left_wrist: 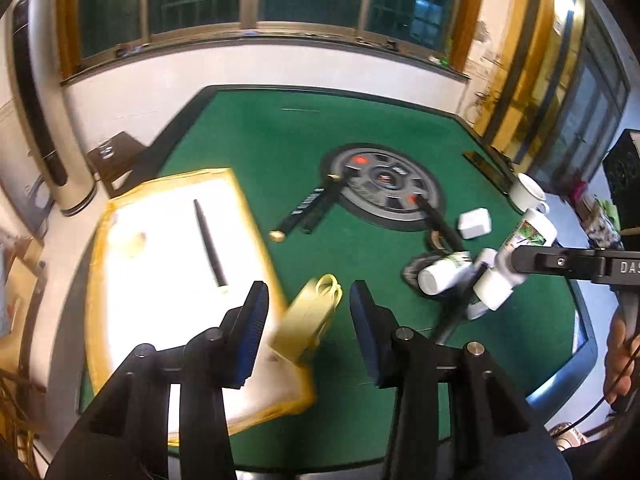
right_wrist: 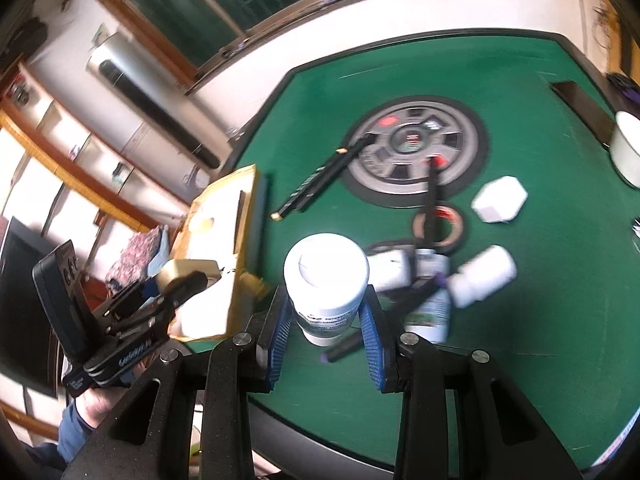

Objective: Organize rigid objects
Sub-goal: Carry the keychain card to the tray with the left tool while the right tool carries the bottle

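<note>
My left gripper (left_wrist: 308,300) is open; a blurred yellow padlock-like piece (left_wrist: 308,316) is in the gap between its pads, apart from both, over the corner of the yellow-rimmed tray (left_wrist: 100,280). A black pen (left_wrist: 210,248) lies in the tray. My right gripper (right_wrist: 326,320) is shut on a white pill bottle (right_wrist: 326,280), held above the green table (right_wrist: 520,360). In the left wrist view that bottle (left_wrist: 516,252) is at the right. More white bottles (right_wrist: 486,274) lie tumbled on the felt behind it.
A round grey centre panel (left_wrist: 384,184) sits mid-table with black sticks (left_wrist: 308,212) across it. A white hexagonal box (right_wrist: 500,198), a tape roll (right_wrist: 438,224) and a white mug (left_wrist: 528,192) lie to the right. A white tower unit (left_wrist: 36,120) stands left.
</note>
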`<state>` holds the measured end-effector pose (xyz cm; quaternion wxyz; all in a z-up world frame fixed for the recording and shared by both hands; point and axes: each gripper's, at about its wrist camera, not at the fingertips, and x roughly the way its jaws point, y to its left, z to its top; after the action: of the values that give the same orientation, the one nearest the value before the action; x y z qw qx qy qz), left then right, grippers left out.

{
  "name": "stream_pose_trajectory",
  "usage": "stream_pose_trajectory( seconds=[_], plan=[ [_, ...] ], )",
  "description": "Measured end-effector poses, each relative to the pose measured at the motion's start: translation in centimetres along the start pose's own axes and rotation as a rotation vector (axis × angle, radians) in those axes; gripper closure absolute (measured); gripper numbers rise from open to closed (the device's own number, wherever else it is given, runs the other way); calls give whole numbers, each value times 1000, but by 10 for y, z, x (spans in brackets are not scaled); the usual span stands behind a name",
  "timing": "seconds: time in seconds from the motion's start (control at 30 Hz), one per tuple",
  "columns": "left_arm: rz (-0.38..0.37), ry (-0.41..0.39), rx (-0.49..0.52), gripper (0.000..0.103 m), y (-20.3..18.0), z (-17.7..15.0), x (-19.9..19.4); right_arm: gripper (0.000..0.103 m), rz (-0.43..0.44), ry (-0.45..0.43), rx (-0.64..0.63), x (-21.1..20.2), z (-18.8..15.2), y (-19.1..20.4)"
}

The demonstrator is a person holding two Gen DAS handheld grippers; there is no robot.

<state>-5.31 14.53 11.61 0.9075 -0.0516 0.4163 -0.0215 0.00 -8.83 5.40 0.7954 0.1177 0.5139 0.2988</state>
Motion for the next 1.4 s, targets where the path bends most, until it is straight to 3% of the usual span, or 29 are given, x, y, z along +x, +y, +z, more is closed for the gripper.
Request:
stream_pose_trajectory(
  seconds=[0.1, 0.17, 0.23, 0.37, 0.43, 0.5, 0.53, 0.57, 0.63, 0.77, 0.97, 1.07, 1.13, 1.2, 1.23, 1.4],
  plan=[
    [29, 9, -20, 62, 22, -6, 4, 72, 23, 16, -40, 14, 2, 22],
    [46, 29, -42, 70, 35, -11, 12, 72, 40, 28, -62, 25, 4, 37],
    [47, 42, -63, 70, 46, -16, 15, 72, 53, 40, -77, 34, 4, 49],
    [9, 54, -51, 70, 53, -22, 15, 72, 57, 58, -92, 50, 5, 66],
    [-23, 59, -4, 70, 45, -21, 14, 72, 57, 58, -74, 53, 5, 65],
    [-71, 69, 59, 59, 31, -20, 14, 72, 49, 45, -51, 51, 6, 61],
    [-93, 77, 99, 46, 21, -19, 16, 72, 42, 37, -40, 48, 7, 58],
    [-113, 81, 138, 40, 11, -18, 17, 72, 37, 30, -31, 46, 8, 55],
    [-159, 115, 237, 36, -16, -16, 26, 72, 25, 16, -16, 38, 7, 49],
    [-118, 224, 455, 36, -64, -17, 64, 72, 0, -8, 19, 22, 4, 33],
    [-58, 385, 568, 36, -78, -19, 117, 72, -30, -51, 71, -6, -4, 4],
    [-41, 418, 607, 36, -80, -22, 132, 72, -44, -67, 111, -16, -10, -13],
    [-60, 420, 591, 37, -83, -21, 133, 72, -46, -73, 134, -21, -14, -23],
    [-88, 418, 534, 51, -84, -19, 133, 72, -50, -75, 149, -23, -16, -29],
    [-91, 411, 522, 53, -85, -20, 132, 72, -51, -77, 155, -24, -16, -31],
    [-90, 338, 433, 53, -82, -26, 119, 72, -50, -85, 158, -25, -16, -33]
  ],
)
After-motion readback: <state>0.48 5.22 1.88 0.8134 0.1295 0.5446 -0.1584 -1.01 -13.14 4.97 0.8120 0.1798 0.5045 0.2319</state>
